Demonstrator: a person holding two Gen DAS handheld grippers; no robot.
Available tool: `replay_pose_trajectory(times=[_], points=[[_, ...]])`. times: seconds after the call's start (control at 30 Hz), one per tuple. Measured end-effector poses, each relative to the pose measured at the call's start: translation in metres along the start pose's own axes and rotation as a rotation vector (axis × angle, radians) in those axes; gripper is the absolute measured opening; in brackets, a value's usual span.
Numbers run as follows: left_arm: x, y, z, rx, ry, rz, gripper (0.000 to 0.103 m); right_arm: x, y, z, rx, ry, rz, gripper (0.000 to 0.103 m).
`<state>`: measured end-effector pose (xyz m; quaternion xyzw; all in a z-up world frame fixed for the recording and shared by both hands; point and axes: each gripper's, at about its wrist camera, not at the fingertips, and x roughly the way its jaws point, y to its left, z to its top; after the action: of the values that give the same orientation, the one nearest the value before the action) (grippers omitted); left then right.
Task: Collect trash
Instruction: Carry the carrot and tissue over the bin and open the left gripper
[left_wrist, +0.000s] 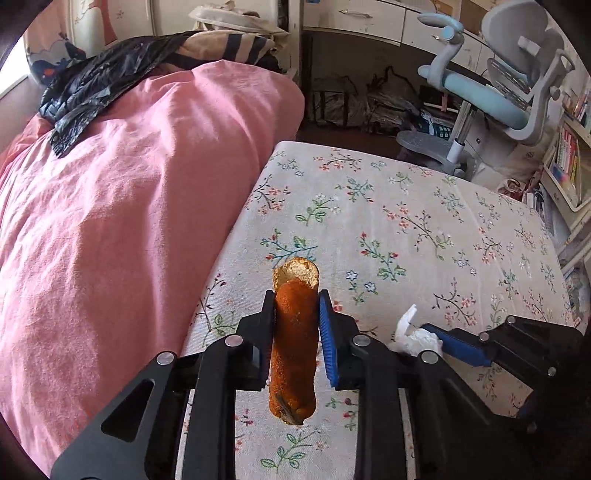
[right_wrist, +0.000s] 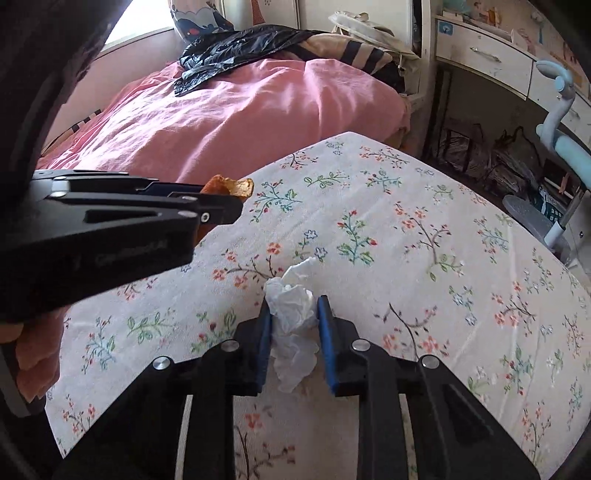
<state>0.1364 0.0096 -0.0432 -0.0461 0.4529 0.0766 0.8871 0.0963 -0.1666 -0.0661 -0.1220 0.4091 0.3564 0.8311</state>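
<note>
An orange peel strip (left_wrist: 294, 332), curled lengthwise with a pale inner end, is clamped between the pads of my left gripper (left_wrist: 296, 306) above the floral bedsheet (left_wrist: 406, 229). My right gripper (right_wrist: 293, 308) is shut on a crumpled white tissue (right_wrist: 293, 325) just over the sheet. In the left wrist view the right gripper (left_wrist: 424, 330) shows at the lower right with the tissue (left_wrist: 413, 334) at its tip. In the right wrist view the left gripper (right_wrist: 225, 206) reaches in from the left with the peel (right_wrist: 236, 186) poking past it. A black plastic bag (left_wrist: 96, 88) lies on the pink quilt (left_wrist: 122, 221).
The pink quilt fills the bed's left side, with a striped pillow (left_wrist: 229, 46) behind the bag (right_wrist: 236, 51). Past the foot of the bed stand a grey-and-blue desk chair (left_wrist: 513, 96), a white desk with drawers (right_wrist: 487, 62), dark bags on the floor (left_wrist: 354, 99) and a bookshelf (left_wrist: 569, 162) at right.
</note>
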Motion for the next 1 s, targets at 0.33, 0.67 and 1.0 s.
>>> replay_pose_trajectory(times=[0.33,0.67,1.0], points=[[-0.078,-0.113,-0.032,0.15,-0.092,-0.226,0.022,-0.166,-0.052,-0.092,0.103,-0.098,-0.17,0.024],[-0.137,-0.259,-0.083,0.27,-0.136,-0.371,0.022,-0.241,-0.107,-0.177,0.327,-0.214,-0.308,0.025],[-0.134,-0.341,-0.112,0.357,-0.119,-0.377,0.022,-0.275,-0.132,-0.213,0.378,-0.244,-0.361,0.025]])
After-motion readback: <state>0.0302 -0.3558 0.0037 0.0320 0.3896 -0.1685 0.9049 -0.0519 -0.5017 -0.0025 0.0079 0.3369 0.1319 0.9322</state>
